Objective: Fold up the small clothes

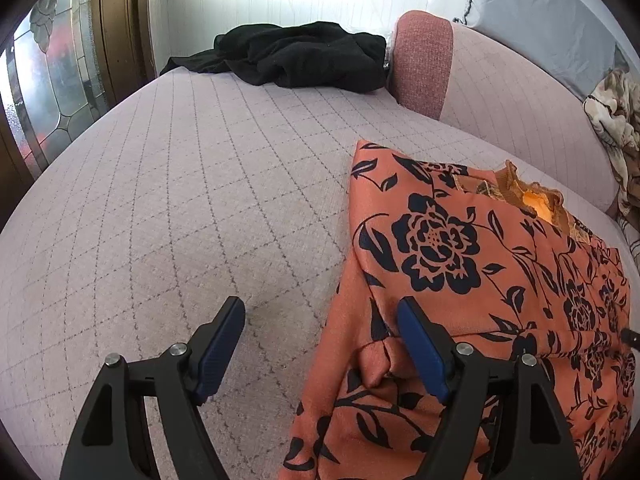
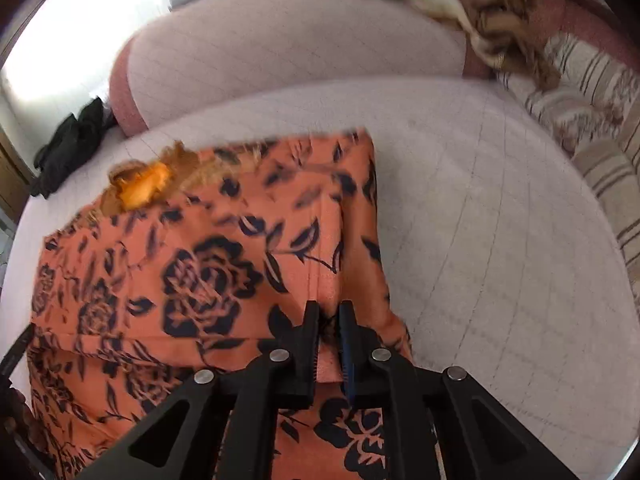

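Note:
An orange garment with a black flower print (image 1: 440, 240) lies partly folded on the pale quilted sofa seat (image 1: 180, 200), its frilled neckline toward the backrest. My left gripper (image 1: 320, 312) is open at the garment's left edge. One blue pad is above the bare seat, and the other pad is over the cloth beside a small bunched fold. In the right wrist view the same garment (image 2: 220, 260) fills the lower left. My right gripper (image 2: 329, 312) is shut on a raised pinch of its cloth near the right edge.
A crumpled black garment (image 1: 300, 56) lies at the far end of the seat near a stained-glass door (image 1: 44, 80). A pink backrest cushion (image 1: 424, 64) runs behind. A brown patterned blanket (image 2: 480, 8) and a striped cushion (image 2: 592, 120) sit at the right.

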### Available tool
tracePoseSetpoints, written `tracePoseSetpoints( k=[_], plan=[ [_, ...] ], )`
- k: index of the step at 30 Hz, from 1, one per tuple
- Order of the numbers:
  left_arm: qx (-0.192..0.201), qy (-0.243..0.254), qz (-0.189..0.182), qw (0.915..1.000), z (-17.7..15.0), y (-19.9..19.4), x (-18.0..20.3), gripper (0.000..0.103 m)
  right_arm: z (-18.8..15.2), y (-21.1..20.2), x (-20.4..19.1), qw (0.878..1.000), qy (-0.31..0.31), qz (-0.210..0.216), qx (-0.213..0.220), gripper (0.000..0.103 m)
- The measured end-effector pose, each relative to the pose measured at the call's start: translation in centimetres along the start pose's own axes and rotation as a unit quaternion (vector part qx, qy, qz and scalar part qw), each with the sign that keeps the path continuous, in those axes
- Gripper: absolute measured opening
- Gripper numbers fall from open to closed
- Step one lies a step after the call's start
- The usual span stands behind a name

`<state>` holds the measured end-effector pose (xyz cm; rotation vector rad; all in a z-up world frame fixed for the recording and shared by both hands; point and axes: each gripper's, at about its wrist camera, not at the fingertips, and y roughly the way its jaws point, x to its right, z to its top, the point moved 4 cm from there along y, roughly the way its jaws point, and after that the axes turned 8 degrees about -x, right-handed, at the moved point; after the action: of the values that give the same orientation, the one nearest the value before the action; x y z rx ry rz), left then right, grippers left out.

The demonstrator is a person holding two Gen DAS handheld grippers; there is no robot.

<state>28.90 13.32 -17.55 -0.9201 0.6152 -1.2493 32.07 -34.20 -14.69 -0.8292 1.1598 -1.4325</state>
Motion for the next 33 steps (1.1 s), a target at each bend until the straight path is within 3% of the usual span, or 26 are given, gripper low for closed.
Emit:
tracePoseSetpoints(
  k=[2,4,5,6,8,9,11,13,15,16,18,20,21,23,25,29,33],
  plan=[
    [0.024,-0.003,-0.002,0.9997,0.3,-1.0,-0.1,0.079,0.0,-0.9,0.5,0.999,0.015,0.019,0.027,0.017],
    [0.042,-0.002,-0.003,0.9991,0.6,-1.7,0.0,0.079,0.2,-2.4,0.8,0.998,0.025,0.018,0.049,0.038],
    [0.038,0.005,0.002,0.9993,0.6,-1.4,0.3,0.079,0.4,-3.3,0.8,0.997,0.029,0.009,0.064,0.064],
    [0.022,0.019,0.014,0.9995,0.5,-0.7,0.7,0.079,0.8,-4.4,0.8,0.996,0.031,0.006,0.087,0.074],
    [-0.019,0.040,0.033,0.9985,-0.1,1.2,1.1,0.079,1.8,-5.9,-0.1,0.992,0.023,0.022,0.119,0.074],
    [-0.017,0.034,0.028,0.9989,-0.1,1.1,1.0,0.080,2.4,-6.3,-0.5,0.990,0.022,0.051,0.128,0.074],
    [-0.014,0.025,0.022,0.9993,0.1,1.0,0.8,0.080,3.6,-5.6,-1.2,0.983,0.029,0.145,0.109,0.074],
    [-0.018,0.024,0.021,0.9993,0.0,1.3,0.7,0.081,4.8,-3.2,-1.0,0.979,0.041,0.183,0.076,0.074],
    [-0.016,0.024,0.020,0.9994,-0.1,1.2,0.7,0.081,5.5,0.5,-0.2,0.985,0.059,0.163,0.027,0.073],
    [-0.017,0.022,0.018,0.9994,-0.1,1.3,0.6,0.081,5.6,1.5,0.6,0.978,0.087,0.189,0.014,0.073],
    [-0.020,0.017,0.012,0.9996,-0.1,1.3,0.5,0.081,5.8,-0.4,0.7,0.969,0.113,0.215,0.045,0.074],
    [-0.021,0.015,0.014,0.9996,0.0,1.4,0.5,0.082,5.7,-2.6,-0.6,0.965,0.078,0.239,0.074,0.075],
    [-0.021,0.016,0.015,0.9995,0.0,1.4,0.4,0.082,5.6,-2.8,-0.9,0.968,0.064,0.229,0.080,0.078],
    [-0.020,0.015,0.012,0.9996,0.1,1.4,0.4,0.082,5.3,0.2,-1.1,0.983,0.051,0.177,0.030,0.083],
    [-0.020,0.008,0.006,0.9998,0.0,1.3,0.0,0.082,5.0,0.4,-0.9,0.981,0.056,0.179,0.043,0.082],
    [-0.010,-0.034,0.011,0.9993,0.2,0.6,-1.4,0.082,3.9,-3.6,-5.4,0.983,-0.004,0.166,0.079,0.083],
    [0.014,-0.085,0.017,0.9961,0.5,-0.8,-3.6,0.082,2.1,-5.6,-12.7,0.969,-0.082,0.223,0.069,0.083]
  ],
)
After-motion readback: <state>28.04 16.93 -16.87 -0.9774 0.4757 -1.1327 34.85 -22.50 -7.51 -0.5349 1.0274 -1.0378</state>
